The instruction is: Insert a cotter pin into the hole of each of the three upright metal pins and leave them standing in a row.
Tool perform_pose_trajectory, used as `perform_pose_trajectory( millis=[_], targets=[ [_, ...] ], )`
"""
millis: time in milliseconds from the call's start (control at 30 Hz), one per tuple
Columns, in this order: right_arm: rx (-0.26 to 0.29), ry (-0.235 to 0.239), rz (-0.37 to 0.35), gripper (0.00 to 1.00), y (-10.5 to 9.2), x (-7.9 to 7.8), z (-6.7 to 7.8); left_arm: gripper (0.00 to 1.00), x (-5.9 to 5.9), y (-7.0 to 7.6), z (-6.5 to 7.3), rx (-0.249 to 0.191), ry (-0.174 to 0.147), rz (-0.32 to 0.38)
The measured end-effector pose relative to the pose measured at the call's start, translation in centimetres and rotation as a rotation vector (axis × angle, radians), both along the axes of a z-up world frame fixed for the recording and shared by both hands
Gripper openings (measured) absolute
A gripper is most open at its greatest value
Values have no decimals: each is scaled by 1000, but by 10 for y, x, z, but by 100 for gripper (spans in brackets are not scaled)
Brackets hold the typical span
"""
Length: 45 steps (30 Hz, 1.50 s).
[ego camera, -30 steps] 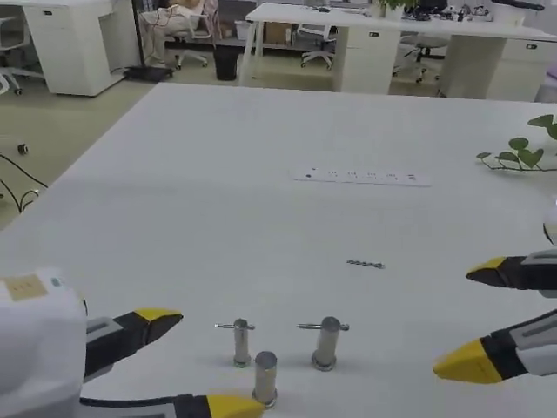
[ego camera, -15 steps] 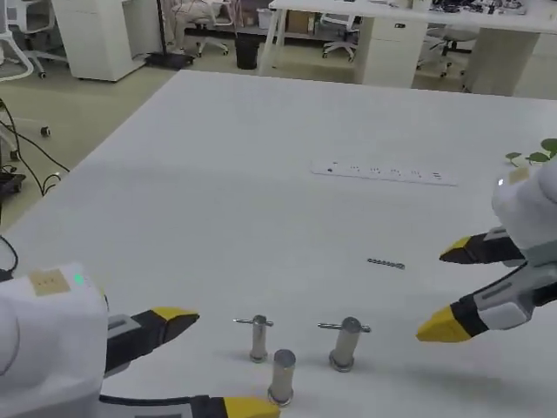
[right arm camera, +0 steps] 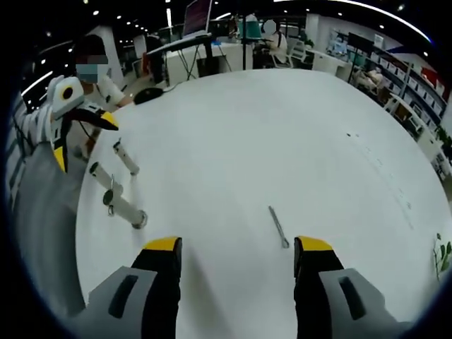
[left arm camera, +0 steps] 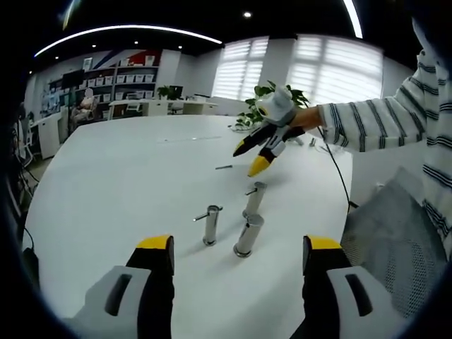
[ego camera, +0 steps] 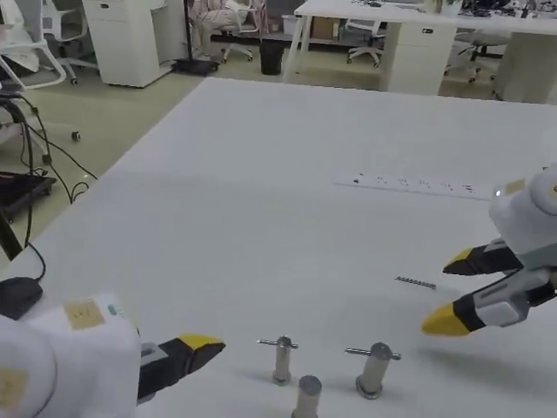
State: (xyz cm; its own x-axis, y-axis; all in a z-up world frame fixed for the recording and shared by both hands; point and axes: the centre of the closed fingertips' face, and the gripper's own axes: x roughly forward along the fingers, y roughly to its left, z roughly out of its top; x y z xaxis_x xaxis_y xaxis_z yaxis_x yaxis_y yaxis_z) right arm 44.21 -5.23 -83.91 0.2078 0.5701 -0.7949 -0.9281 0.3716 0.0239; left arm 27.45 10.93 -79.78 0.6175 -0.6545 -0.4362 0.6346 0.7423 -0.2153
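Right gripper [ego camera: 446, 292] is hovering with jaws spread, just beside the loose cotter pin [ego camera: 415, 282] lying flat on the table [ego camera: 261, 174]. Left gripper [left arm camera: 239, 244] is gaping wide near three upright metal pins [left arm camera: 248, 235]; the head view is cutting off the front one's base.

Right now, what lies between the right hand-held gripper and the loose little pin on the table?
Nothing but bare white table; the right gripper view shows the loose pin lying just ahead of the open right hand-held gripper.
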Motion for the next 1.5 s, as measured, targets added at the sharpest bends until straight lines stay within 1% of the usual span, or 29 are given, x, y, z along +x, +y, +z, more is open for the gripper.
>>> perform_pose_trajectory(
  millis=[67,133,233,333,367,467,500,600,733,833,933,1033,1200,1300,1400,1500],
  targets=[
    [-1,10,1,64,3,5,-4,74,-1,-1,-1,-13,12,10],
    [-9,22,1,63,4,7,-8,74,-1,-1,-1,-8,12,10],
    [-35,31,8,61,3,12,-15,73,-1,-1,-1,-2,12,8],
    [-51,48,9,56,3,13,-20,73,-1,0,-1,0,12,15],
    [-63,47,14,55,3,14,-22,73,-1,1,-1,-1,12,20],
    [-102,21,19,54,0,18,-25,73,-1,1,0,-5,14,26],
    [-103,22,18,53,1,18,-26,73,-1,2,-1,-5,14,29],
    [-95,39,14,48,3,17,-26,73,-3,3,-1,-2,16,31],
    [-110,22,32,46,3,17,-27,73,-4,6,-2,-3,21,43],
    [-109,22,32,41,4,17,-27,71,-4,8,-3,-3,28,52],
    [-110,21,35,37,5,16,-27,71,-3,11,-3,-6,27,65],
    [-122,25,15,34,4,17,-27,70,-2,11,-1,-19,26,76],
    [-135,31,-27,31,3,19,-27,70,-3,11,-1,-11,24,72],
    [-140,28,-9,26,4,16,-27,69,-2,11,-1,-15,24,77],
    [-151,27,-1,22,5,14,-27,69,-2,11,1,-34,24,86],
    [-157,24,0,17,5,15,-27,69,-1,12,2,-34,21,91]
  ],
)
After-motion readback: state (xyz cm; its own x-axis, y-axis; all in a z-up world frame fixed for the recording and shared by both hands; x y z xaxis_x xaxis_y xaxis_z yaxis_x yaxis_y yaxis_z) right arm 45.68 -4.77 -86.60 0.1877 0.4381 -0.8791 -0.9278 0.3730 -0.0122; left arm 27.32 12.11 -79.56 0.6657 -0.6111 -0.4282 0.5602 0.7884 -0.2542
